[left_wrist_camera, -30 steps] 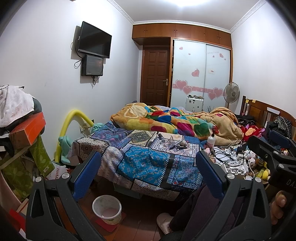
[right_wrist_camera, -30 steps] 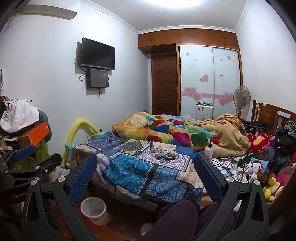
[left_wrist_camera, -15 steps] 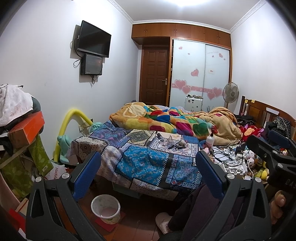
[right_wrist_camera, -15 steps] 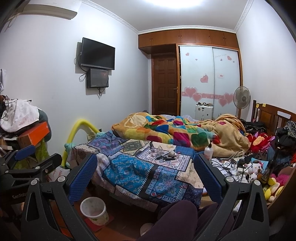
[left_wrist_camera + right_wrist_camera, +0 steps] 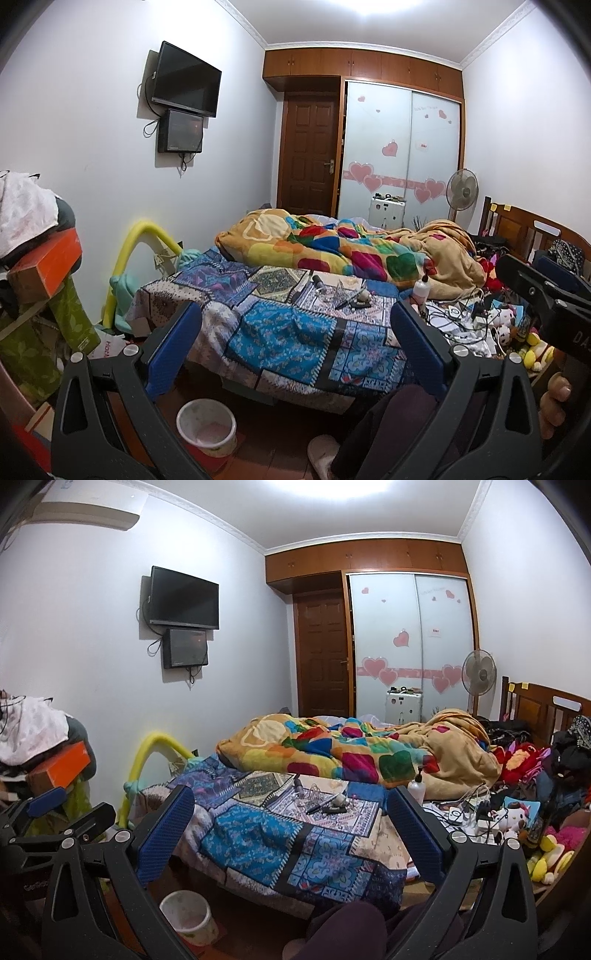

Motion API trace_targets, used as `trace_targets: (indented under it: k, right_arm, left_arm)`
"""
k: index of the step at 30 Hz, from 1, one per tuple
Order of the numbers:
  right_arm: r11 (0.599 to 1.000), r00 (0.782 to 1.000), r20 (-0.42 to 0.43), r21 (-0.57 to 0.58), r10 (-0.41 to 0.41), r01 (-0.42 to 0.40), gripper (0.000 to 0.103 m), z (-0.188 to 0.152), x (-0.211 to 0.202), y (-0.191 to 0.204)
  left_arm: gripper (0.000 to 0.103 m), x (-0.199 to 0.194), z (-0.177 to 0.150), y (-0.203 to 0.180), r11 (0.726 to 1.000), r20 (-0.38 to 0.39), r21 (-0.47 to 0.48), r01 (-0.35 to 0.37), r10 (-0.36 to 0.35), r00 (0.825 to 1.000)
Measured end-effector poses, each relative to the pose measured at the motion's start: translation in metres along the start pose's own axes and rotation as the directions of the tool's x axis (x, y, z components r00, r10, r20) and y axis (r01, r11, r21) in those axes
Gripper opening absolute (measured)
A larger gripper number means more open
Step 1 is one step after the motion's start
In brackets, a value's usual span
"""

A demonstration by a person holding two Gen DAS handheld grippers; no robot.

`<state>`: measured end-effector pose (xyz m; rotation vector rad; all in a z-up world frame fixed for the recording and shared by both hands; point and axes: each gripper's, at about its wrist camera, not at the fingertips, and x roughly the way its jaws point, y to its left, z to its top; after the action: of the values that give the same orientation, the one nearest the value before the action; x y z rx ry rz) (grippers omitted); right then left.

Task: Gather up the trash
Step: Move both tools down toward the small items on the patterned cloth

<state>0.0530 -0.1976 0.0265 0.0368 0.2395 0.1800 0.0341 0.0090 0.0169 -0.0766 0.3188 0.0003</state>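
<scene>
Small clutter on the patchwork bedspread (image 5: 280, 332) near the white pump bottle (image 5: 422, 288): too small to tell trash from keepers. Dark pen-like item (image 5: 320, 806) there, unclear what it is. Waste bin (image 5: 207, 428) interior is a pinkish blur, contents unreadable; in the right wrist view the left finger (image 5: 162, 838) covers part of the rim. Cable tangle (image 5: 461, 314) can't be sorted out. Right gripper (image 5: 535, 295) is cut off by the frame edge, with only part of a hand (image 5: 554, 406) visible. Person's leg (image 5: 351, 930) is cropped at the bottom.

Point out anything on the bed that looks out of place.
Small loose items lie scattered mid-bed on the patchwork cover, and tangled cables sprawl beside the pump bottle. What the small items are is unclear.
</scene>
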Motion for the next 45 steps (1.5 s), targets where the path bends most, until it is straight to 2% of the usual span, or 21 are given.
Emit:
trace_targets:
  k: [6,9,13,16,19,25,28,36,38,40,42,44,45]
  right_arm:
    - [1.0,1.0,-0.002,-0.006,-0.023,0.023,0.103,0.006,0.034,-0.019]
    - [0.998,0.998,-0.011,-0.02,-0.059,0.059,0.103,0.005,0.053,-0.033]
    - [0.995,0.994,-0.056,-0.021,-0.096,0.095,0.103,0.004,0.083,-0.056]
    - [0.995,0.987,-0.126,-0.009,-0.099,0.098,0.103,-0.001,0.117,-0.082]
    - [0.993,0.973,-0.2,-0.01,-0.113,0.113,0.103,-0.009,0.151,-0.103]
    - [0.991,0.943,-0.304,-0.03,-0.133,0.13,0.103,-0.028,0.211,-0.135]
    - [0.994,0.932,-0.346,-0.027,-0.109,0.106,0.103,-0.036,0.236,-0.146]
    - [0.998,0.899,-0.437,0.059,0.023,0.003,0.103,-0.057,0.315,-0.168]
    - [0.997,0.894,-0.445,0.072,0.056,-0.026,0.099,-0.061,0.334,-0.171]
    - [0.995,0.888,-0.452,0.081,0.089,-0.059,0.087,-0.063,0.351,-0.174]
    - [0.991,0.88,-0.456,0.096,0.129,-0.095,0.084,-0.066,0.368,-0.175]
    - [0.987,0.871,-0.464,0.102,0.161,-0.127,0.076,-0.069,0.384,-0.174]
    - [0.985,0.864,-0.473,0.098,0.17,-0.14,0.073,-0.07,0.394,-0.172]
  left_arm:
    - [0.103,0.041,0.017,-0.002,0.998,0.012,-0.056,0.001,0.0,1.0]
    - [0.103,0.068,0.023,-0.004,0.996,0.007,-0.089,-0.029,0.03,1.0]
    - [0.103,0.116,0.027,-0.008,0.992,-0.054,-0.122,-0.018,0.012,0.998]
    - [0.103,0.153,0.025,-0.011,0.99,-0.09,-0.134,-0.046,0.034,0.995]
    - [0.103,0.197,0.021,-0.015,0.987,-0.144,-0.126,-0.097,0.079,0.986]
    - [0.103,0.28,0.006,-0.028,0.986,-0.251,-0.133,-0.103,0.067,0.966]
    - [0.103,0.318,-0.001,-0.038,0.989,-0.297,-0.127,-0.081,0.04,0.954]
    - [0.101,0.411,-0.025,-0.073,0.997,-0.381,-0.072,-0.011,-0.017,0.924]
    - [0.095,0.433,-0.032,-0.079,0.999,-0.399,-0.053,0.007,-0.028,0.917]
    - [0.088,0.453,-0.04,-0.083,0.998,-0.422,-0.048,0.03,-0.047,0.905]
    - [0.081,0.475,-0.048,-0.086,0.997,-0.45,-0.054,0.063,-0.081,0.89]
    - [0.07,0.496,-0.057,-0.087,0.993,-0.476,-0.065,0.097,-0.116,0.872]
    - [0.067,0.502,-0.06,-0.088,0.992,-0.485,-0.068,0.11,-0.129,0.865]
